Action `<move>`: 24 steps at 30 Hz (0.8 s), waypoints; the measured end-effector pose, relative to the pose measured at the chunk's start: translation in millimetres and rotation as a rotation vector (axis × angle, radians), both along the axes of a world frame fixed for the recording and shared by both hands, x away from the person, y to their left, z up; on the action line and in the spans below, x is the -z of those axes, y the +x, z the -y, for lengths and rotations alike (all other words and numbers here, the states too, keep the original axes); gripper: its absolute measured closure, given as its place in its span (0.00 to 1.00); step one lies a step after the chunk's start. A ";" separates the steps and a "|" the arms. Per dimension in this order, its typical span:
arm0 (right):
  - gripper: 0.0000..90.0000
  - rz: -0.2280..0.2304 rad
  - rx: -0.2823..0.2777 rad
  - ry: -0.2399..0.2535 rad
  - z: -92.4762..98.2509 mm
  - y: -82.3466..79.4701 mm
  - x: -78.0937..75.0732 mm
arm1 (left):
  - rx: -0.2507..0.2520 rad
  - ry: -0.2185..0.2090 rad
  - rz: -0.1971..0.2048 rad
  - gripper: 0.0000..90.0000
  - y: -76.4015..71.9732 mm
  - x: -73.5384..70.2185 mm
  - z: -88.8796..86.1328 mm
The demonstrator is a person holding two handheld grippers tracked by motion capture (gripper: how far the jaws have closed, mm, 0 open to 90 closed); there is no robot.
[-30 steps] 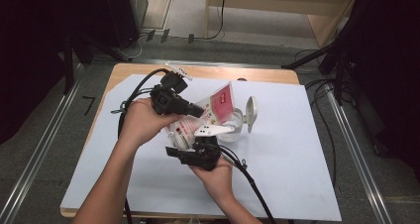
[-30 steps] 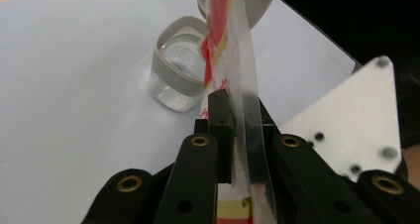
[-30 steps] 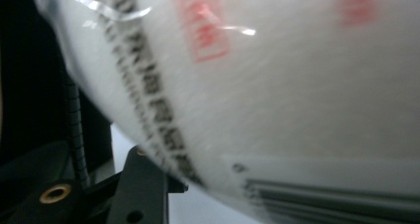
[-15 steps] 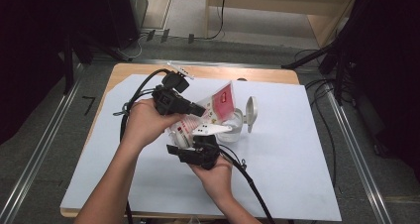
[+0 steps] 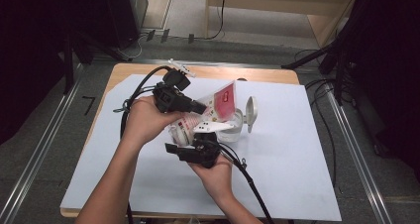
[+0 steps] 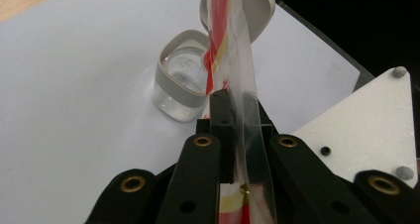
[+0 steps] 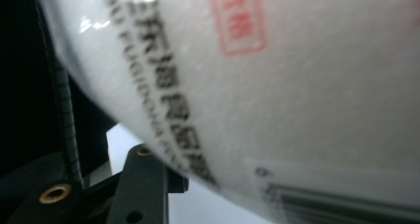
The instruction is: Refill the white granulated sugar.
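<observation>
A plastic bag (image 5: 224, 99) with red print and white powder inside is held tilted over a clear container (image 5: 235, 125) with a grey rim. The container's lid (image 5: 251, 108) stands open. My left gripper (image 5: 202, 108) is shut on the bag's upper edge. In the left gripper view the jaws pinch the clear film of the bag (image 6: 237, 75), and the container (image 6: 181, 87) sits just beyond. My right gripper (image 5: 198, 147) is under the bag's lower end. In the right gripper view the bag (image 7: 277, 85) presses close and hides most of the jaws.
White paper (image 5: 307, 154) covers the wooden table (image 5: 267, 74). Black cables (image 5: 250, 184) trail from both grippers toward the near edge. A small white object (image 5: 179, 67) lies at the table's far edge. Dark stands and cables line the floor on both sides.
</observation>
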State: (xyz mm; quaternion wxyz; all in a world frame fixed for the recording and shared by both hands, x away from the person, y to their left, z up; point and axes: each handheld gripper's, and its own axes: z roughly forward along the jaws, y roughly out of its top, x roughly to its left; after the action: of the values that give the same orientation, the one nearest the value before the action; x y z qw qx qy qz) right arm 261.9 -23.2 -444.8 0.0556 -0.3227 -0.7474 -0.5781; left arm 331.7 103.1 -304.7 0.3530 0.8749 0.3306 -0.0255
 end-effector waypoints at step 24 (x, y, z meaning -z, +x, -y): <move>0.66 -0.064 -0.037 0.106 9.3 9.7 -4.9 | 0.016 0.018 -0.034 0.90 12.9 -8.5 14.3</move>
State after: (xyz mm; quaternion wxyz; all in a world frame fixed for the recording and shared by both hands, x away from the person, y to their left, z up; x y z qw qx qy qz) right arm 271.5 -32.4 -439.9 0.1071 -0.3237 -0.7195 -0.6050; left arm 344.6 88.8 -296.2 0.3391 0.8802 0.3296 -0.0403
